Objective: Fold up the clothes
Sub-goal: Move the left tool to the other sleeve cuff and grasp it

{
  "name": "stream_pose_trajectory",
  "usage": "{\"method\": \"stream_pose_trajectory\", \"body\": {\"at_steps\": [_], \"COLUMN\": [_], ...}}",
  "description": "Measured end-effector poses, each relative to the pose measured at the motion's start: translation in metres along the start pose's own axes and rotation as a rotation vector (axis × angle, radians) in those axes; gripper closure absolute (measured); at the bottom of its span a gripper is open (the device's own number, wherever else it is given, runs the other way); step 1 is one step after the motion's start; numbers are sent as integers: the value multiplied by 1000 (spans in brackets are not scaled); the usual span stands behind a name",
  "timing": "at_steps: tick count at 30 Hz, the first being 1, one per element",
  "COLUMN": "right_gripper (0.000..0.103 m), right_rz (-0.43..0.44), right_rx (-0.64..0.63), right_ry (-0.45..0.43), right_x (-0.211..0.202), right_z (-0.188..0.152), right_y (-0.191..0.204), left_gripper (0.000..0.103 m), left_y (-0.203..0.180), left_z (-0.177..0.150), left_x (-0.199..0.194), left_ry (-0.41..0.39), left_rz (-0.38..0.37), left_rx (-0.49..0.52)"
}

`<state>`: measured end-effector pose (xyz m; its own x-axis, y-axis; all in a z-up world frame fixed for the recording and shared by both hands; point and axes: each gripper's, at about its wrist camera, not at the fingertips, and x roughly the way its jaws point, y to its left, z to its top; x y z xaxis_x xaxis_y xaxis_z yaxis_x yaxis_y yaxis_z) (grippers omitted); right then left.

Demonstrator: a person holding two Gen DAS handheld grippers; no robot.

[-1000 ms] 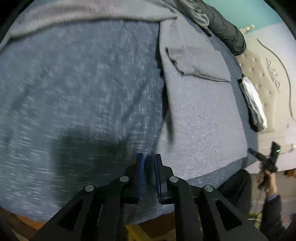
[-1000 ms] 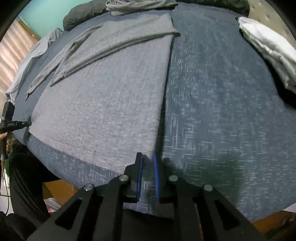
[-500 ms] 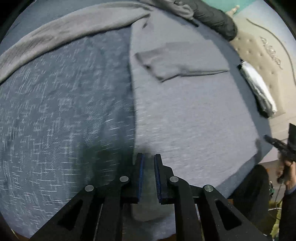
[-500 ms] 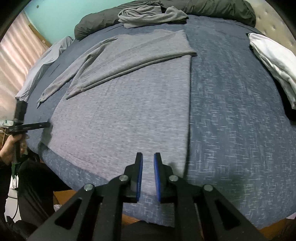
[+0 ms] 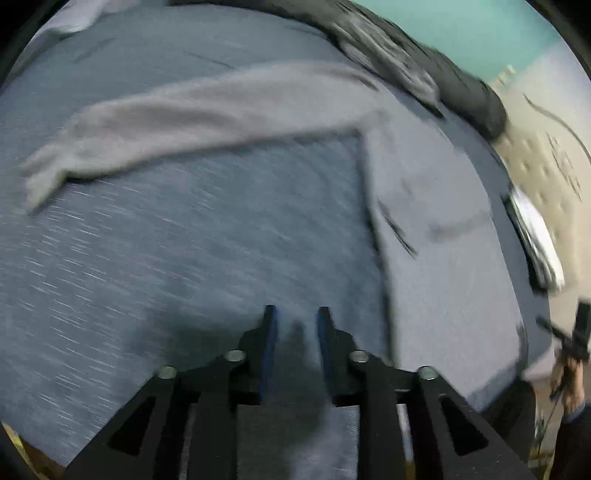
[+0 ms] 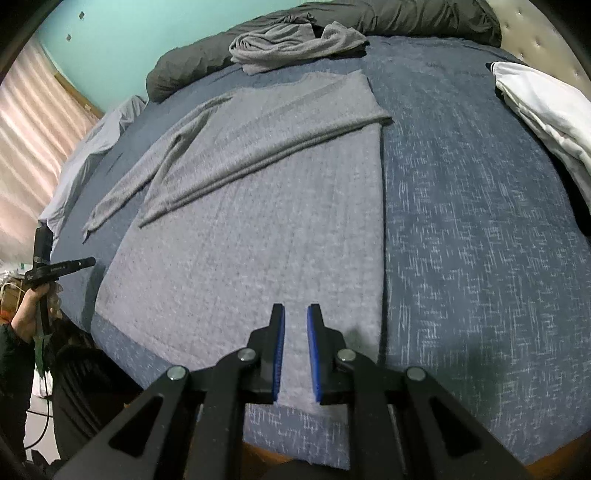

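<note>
From my station, the left gripper [image 5: 293, 319] has its fingers apart with nothing between them, poised above the blue bedspread [image 5: 184, 258] just left of the shirt's edge; that view is smeared by motion, so details are soft. The grey long-sleeved shirt [image 6: 251, 221] lies flat on the bed with its right side and sleeve [image 6: 266, 147] folded in across the body, while its left sleeve [image 5: 166, 114] stretches straight out over the bedspread. I judge the fold part done: one side is in, and the outstretched sleeve, the matching side and the lengthwise folds remain. The right gripper [image 6: 295, 325] is over the shirt's hem, fingers slightly parted and gripping nothing. Beyond lies a crumpled grey garment [image 6: 295, 46] against a dark duvet [image 6: 388, 14], and white folded cloth [image 6: 546, 110] at the right. I see no containers.
</note>
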<state>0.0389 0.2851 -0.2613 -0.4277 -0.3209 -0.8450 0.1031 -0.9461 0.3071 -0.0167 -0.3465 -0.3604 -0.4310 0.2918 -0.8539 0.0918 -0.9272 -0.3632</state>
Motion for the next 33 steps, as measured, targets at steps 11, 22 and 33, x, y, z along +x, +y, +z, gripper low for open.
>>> {"method": "stream_pose_trajectory", "body": {"at_steps": [11,22,33], "right_gripper": [67,66,66], "right_rz": [30,46,45], "right_rx": [75,54,4], "right_ry": [-44,-16,5], "right_x": [15,41,53], "right_z": [27,45,51], "right_y": [-4,17,34], "left_gripper": [59,45,74], "left_y": [109,174,173], "left_z": [46,71,87], "left_x": [-22,-21,-9], "left_ry": [-147,-225,-235], "left_rz": [157,231,225], "left_rx": [-227,-350,-284]}}
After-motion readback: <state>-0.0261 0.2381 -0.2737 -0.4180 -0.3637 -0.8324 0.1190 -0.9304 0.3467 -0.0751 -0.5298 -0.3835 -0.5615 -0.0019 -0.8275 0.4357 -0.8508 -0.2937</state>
